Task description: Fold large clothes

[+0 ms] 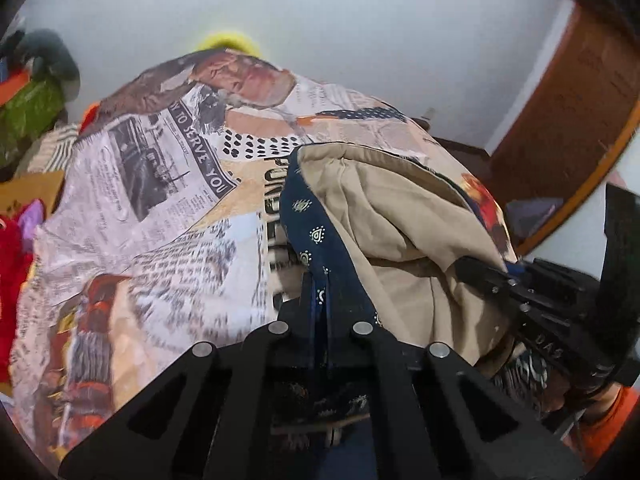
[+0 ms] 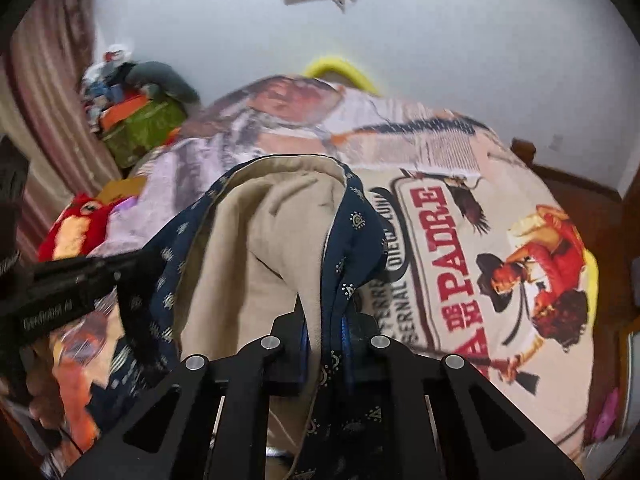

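The garment is navy blue with small pale motifs (image 1: 316, 232) and a beige lining (image 1: 392, 216). It hangs bunched over a bed with a newspaper-and-poster print cover (image 1: 152, 200). My left gripper (image 1: 322, 292) is shut on its navy edge. My right gripper (image 2: 326, 320) is shut on another part of the navy edge, with the beige lining (image 2: 272, 248) draped in front. Each gripper shows in the other's view: the right one at the right (image 1: 520, 296), the left one at the left (image 2: 72, 284). The two are close together.
The bed cover (image 2: 460, 264) fills most of both views. A red plush toy (image 2: 76, 224) and a green box with clutter (image 2: 140, 128) lie at the bed's left. A yellow object (image 2: 344, 70) lies at the far edge. A wooden door (image 1: 568, 120) stands right.
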Motion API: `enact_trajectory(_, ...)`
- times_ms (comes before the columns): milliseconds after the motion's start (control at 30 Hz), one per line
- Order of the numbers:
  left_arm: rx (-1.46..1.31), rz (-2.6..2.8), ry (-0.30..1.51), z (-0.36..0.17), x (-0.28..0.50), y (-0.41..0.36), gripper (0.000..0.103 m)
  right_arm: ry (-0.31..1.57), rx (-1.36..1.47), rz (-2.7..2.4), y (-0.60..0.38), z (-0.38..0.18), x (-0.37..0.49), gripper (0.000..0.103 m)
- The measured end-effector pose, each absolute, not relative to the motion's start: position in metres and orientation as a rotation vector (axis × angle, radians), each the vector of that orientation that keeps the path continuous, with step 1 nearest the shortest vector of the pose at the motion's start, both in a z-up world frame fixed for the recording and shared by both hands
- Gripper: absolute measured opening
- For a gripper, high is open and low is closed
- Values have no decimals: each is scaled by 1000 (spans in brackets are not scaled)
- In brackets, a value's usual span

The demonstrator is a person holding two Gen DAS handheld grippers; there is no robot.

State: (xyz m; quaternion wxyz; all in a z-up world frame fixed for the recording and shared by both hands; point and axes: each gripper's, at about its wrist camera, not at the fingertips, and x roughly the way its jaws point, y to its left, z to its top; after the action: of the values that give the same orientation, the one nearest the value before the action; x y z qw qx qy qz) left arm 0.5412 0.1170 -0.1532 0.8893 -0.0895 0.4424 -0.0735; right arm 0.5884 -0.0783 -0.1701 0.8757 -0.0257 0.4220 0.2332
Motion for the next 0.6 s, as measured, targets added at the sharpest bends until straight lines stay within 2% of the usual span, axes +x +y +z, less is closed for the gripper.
enact_trajectory(200,-147,-217,932,-152,479,108,3,862,-66,561,-95,-153,519,10)
enact_trajectory(600,-88,-180,1146,-220,406,91,3,1027,18,574,-130,-203,430,11)
